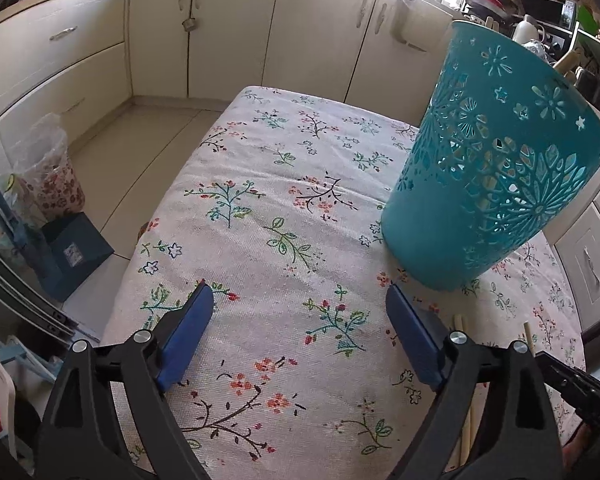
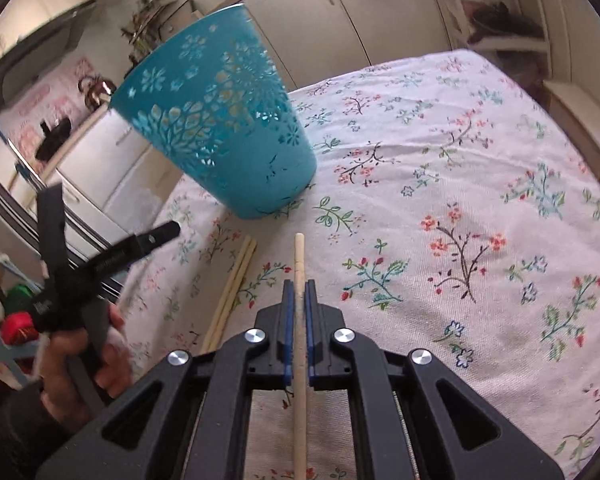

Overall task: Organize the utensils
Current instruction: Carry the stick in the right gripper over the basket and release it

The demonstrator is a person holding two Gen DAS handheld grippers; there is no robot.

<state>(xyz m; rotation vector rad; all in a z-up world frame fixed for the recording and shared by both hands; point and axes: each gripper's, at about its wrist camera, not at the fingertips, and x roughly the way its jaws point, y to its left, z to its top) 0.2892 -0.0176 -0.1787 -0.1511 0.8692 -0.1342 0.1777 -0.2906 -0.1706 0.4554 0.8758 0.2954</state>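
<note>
A teal perforated plastic holder (image 1: 496,160) stands upright on the floral tablecloth (image 1: 284,208); it also shows in the right wrist view (image 2: 224,128). My left gripper (image 1: 300,312) is open and empty, low over the cloth, left of and nearer than the holder. My right gripper (image 2: 299,296) is shut on a single wooden chopstick (image 2: 299,256), whose tip points toward the holder's base. Two more chopsticks (image 2: 236,280) lie side by side on the cloth to the left of the held one; their ends show in the left wrist view (image 1: 460,324).
Cream kitchen cabinets (image 1: 228,32) surround the table. A floral bin with a plastic bag (image 1: 52,176) and a blue box (image 1: 76,252) stand on the floor at the left. The left gripper and the hand holding it (image 2: 88,288) show at the table's left edge.
</note>
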